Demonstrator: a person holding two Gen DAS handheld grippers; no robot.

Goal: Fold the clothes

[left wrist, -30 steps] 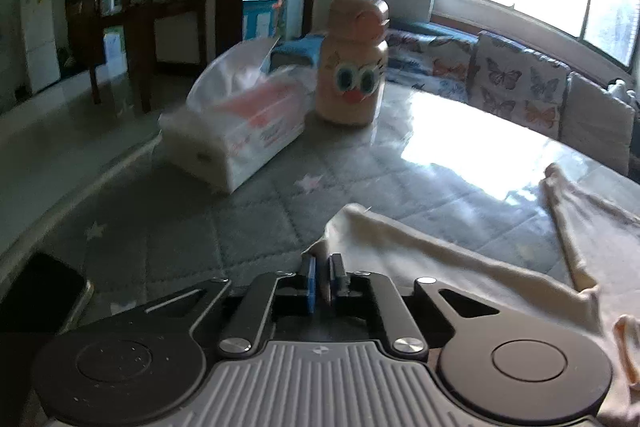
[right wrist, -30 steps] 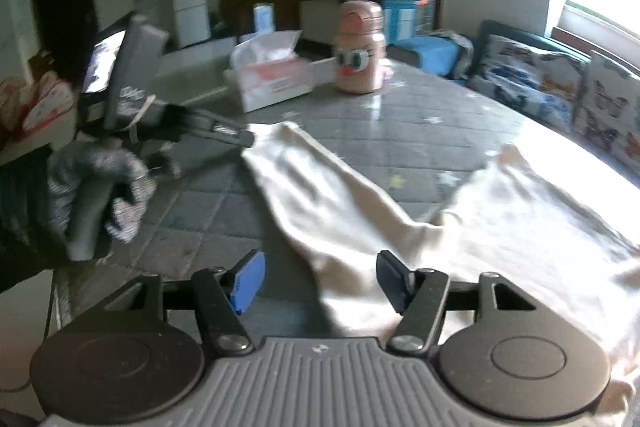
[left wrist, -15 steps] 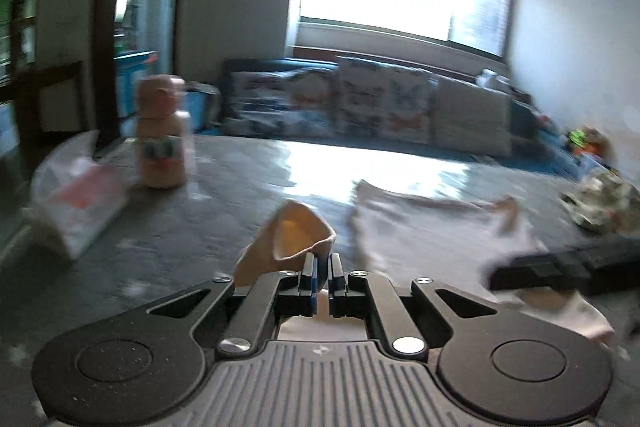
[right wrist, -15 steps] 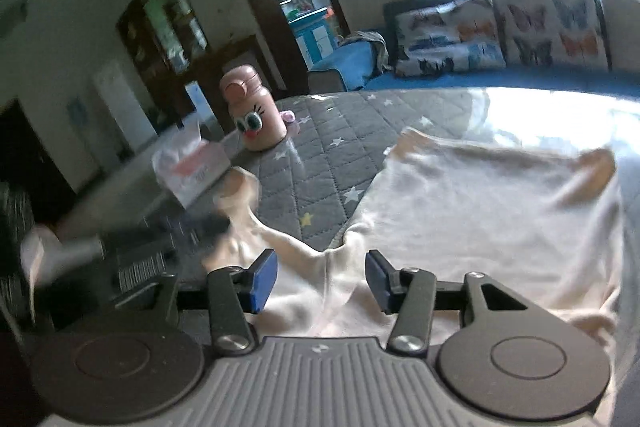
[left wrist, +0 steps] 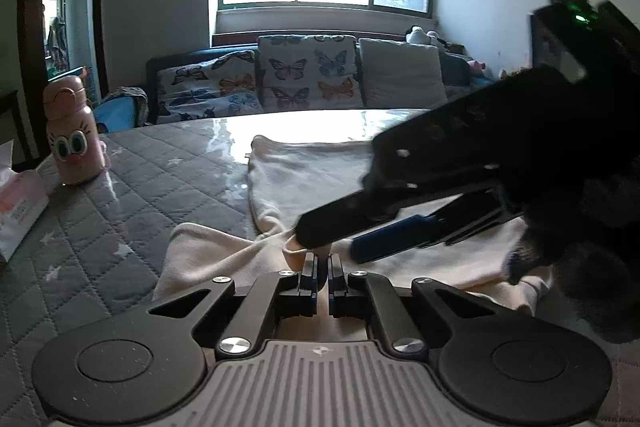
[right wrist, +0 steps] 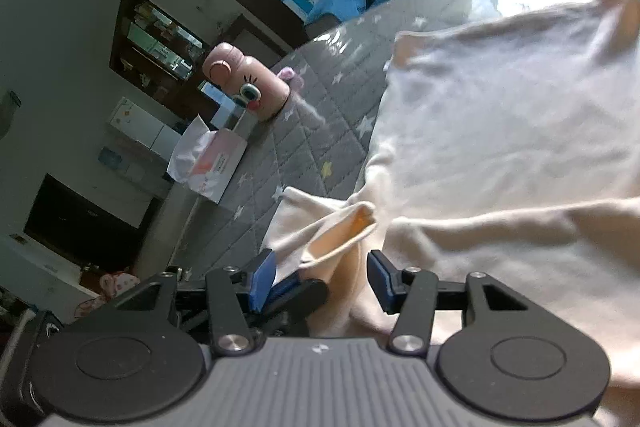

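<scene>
i've got the sleeve cuff (right wrist: 340,231) pinched tight in my left gripper (left wrist: 322,264), folding it in over the cream top (right wrist: 500,131) spread on the quilted table (left wrist: 132,203). my right gripper (right wrist: 320,277) has been narrowing, half open around that cuff, gripping nothing. next i lay it flat.

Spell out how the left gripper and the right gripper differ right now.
The left gripper is shut, pinching the sleeve of the cream-coloured cotton garment; the right gripper stands open, cloth between its pads but not pressed. The right gripper is rolled sideways; the left is level. Both are black with blue pads.
</scene>
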